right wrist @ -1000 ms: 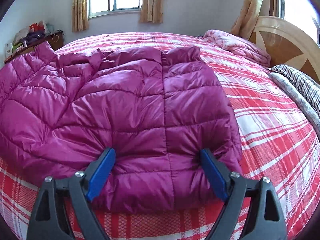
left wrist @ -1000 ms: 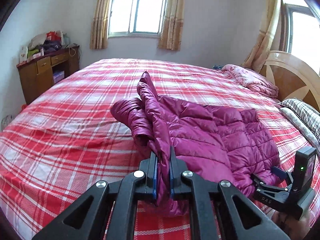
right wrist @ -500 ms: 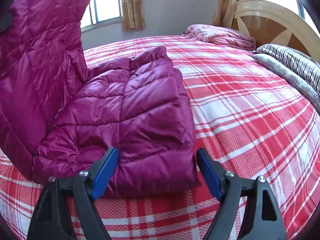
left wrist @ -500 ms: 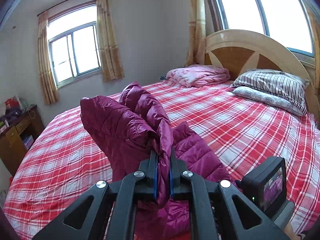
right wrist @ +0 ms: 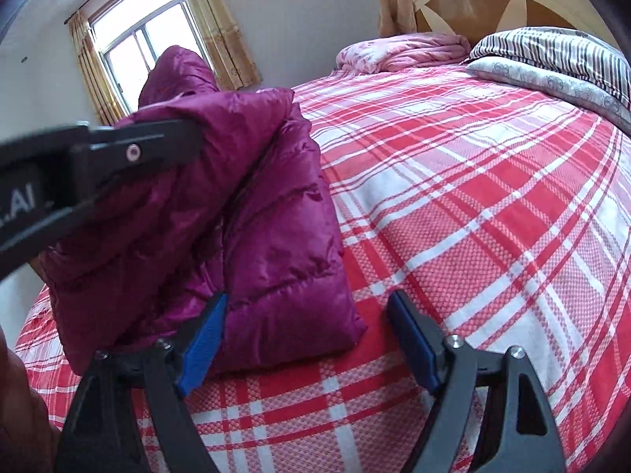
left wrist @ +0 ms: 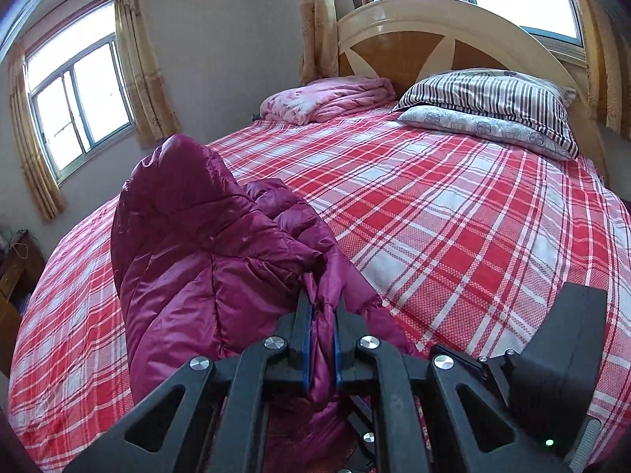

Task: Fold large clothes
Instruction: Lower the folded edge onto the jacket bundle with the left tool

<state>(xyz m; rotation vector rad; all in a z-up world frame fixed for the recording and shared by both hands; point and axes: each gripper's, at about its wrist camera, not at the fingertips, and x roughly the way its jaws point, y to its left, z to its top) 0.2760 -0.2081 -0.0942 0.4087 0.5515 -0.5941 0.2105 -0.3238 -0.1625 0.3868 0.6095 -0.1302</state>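
A magenta puffer jacket [left wrist: 205, 260] lies on the red plaid bed [left wrist: 453, 236], one half lifted and doubled over the other. My left gripper [left wrist: 322, 315] is shut on the jacket's edge, holding that half up; in the right wrist view the left gripper [right wrist: 189, 138] comes in from the upper left with the fabric hanging from it. My right gripper [right wrist: 307, 331] is open low over the bed. The jacket's [right wrist: 276, 236] near right corner sits between its fingers, the blue left pad [right wrist: 205, 339] against the fabric and the right pad [right wrist: 414, 343] clear of it.
Striped and patterned pillows [left wrist: 493, 94] and a folded pink blanket [left wrist: 331, 98] lie against the wooden headboard [left wrist: 445, 31]. A curtained window [left wrist: 79, 98] is at the left, a wooden cabinet [left wrist: 15, 268] beside the bed. Plaid sheet stretches to the right of the jacket.
My left gripper has swung the gripped edge up and over toward the headboard side, doubling the jacket. The right gripper has shifted to the jacket's right corner, jaws slightly narrower.
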